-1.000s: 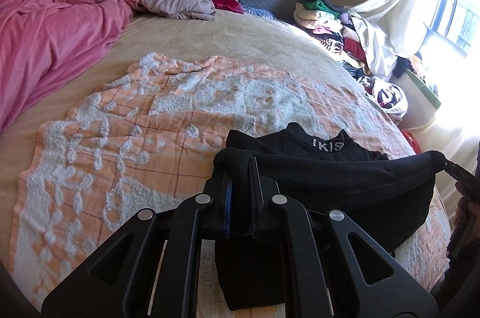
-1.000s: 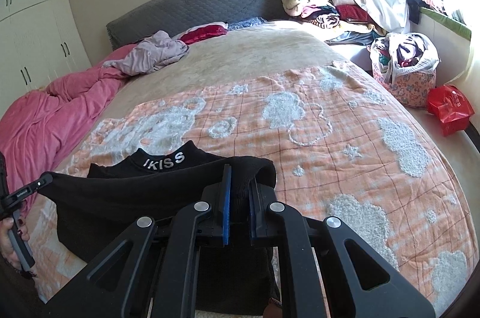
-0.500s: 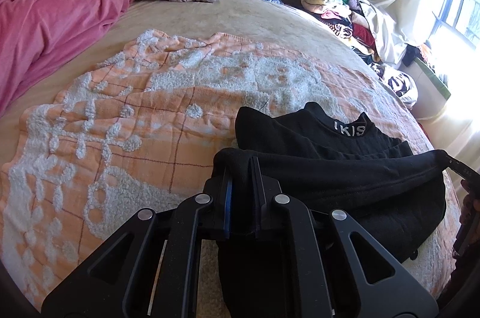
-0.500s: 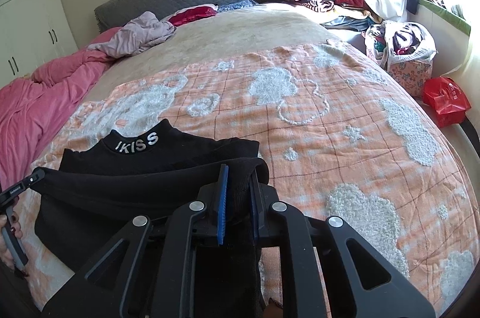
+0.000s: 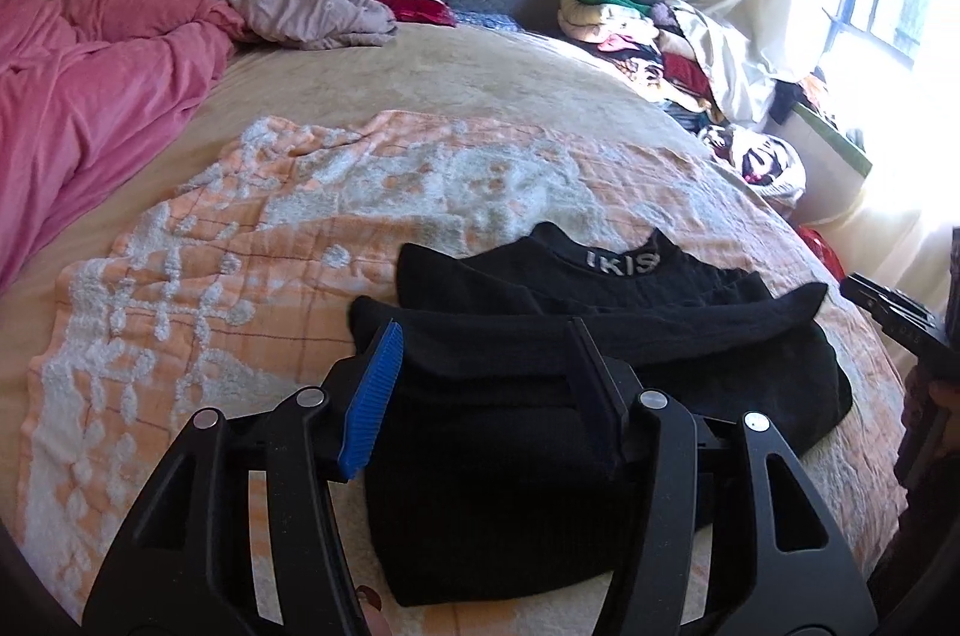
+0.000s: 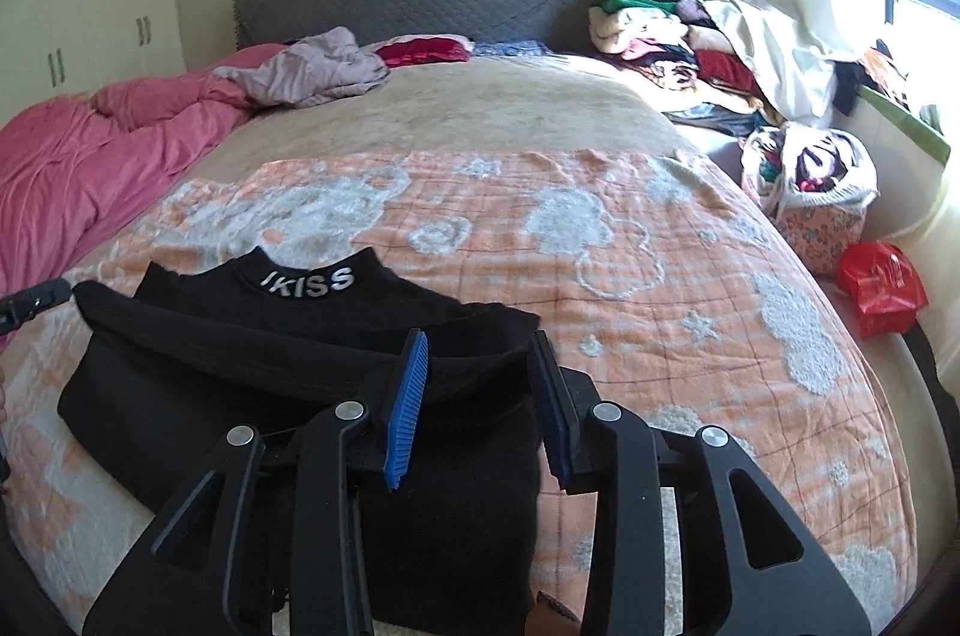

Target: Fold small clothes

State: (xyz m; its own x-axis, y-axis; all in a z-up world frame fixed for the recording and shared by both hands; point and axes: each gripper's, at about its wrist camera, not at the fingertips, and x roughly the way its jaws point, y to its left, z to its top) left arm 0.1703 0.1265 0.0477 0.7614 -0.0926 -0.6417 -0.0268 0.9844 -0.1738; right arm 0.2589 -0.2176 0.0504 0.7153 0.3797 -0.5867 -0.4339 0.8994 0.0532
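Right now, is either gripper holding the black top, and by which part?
Neither. The left gripper and right gripper have just been opening; the black top lies folded on the blanket, its edge loose between unpressed pads.

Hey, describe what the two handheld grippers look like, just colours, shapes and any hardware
Both the left gripper and right gripper are matte black plastic, built from angular linkage arms with triangular cut-outs and round silver pivot bolts. Each ends in two flat jaws lined with ribbed blue rubber pads. No cables or markings show.

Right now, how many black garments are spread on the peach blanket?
1: the black top lettered IKISS, lying folded at the near edge of the blanket. More could hide beneath it.
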